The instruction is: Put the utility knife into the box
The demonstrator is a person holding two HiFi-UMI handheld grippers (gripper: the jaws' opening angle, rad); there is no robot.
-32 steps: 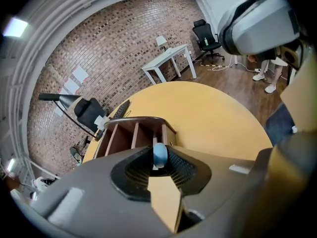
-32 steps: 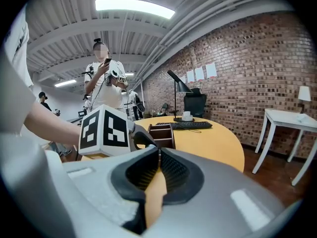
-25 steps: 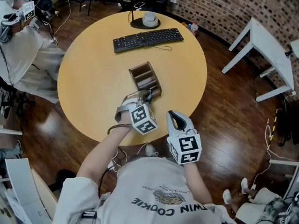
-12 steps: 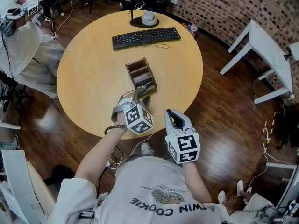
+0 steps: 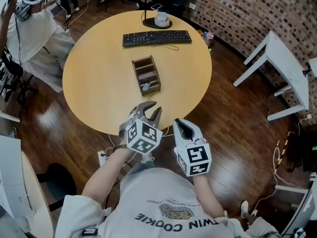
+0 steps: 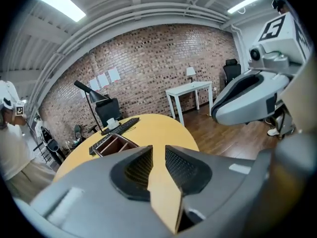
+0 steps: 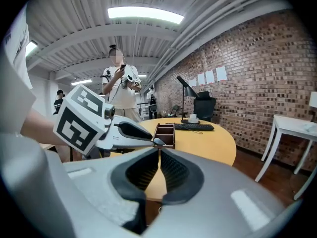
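The brown wooden box (image 5: 146, 74) stands mid-table with its dividers showing. The utility knife (image 5: 145, 87), bluish grey, lies in the box's nearest compartment. My left gripper (image 5: 149, 109) hangs over the table's near edge, well short of the box; its jaws are closing with nothing between them. In the left gripper view the left gripper (image 6: 158, 151) shows a clear gap, with the box (image 6: 111, 144) ahead. My right gripper (image 5: 179, 126) is off the table beside the left one, shut and empty. In the right gripper view the right gripper (image 7: 159, 155) has its pads touching.
A black keyboard (image 5: 156, 37) and a lamp base with a white cup (image 5: 161, 20) sit at the table's far side. A person (image 5: 29, 19) stands at the far left. A white desk (image 5: 282, 63) stands to the right on the wooden floor.
My left gripper has drawn back from the box to the table's near edge, leaving the knife in the near compartment. The right gripper has stayed put.
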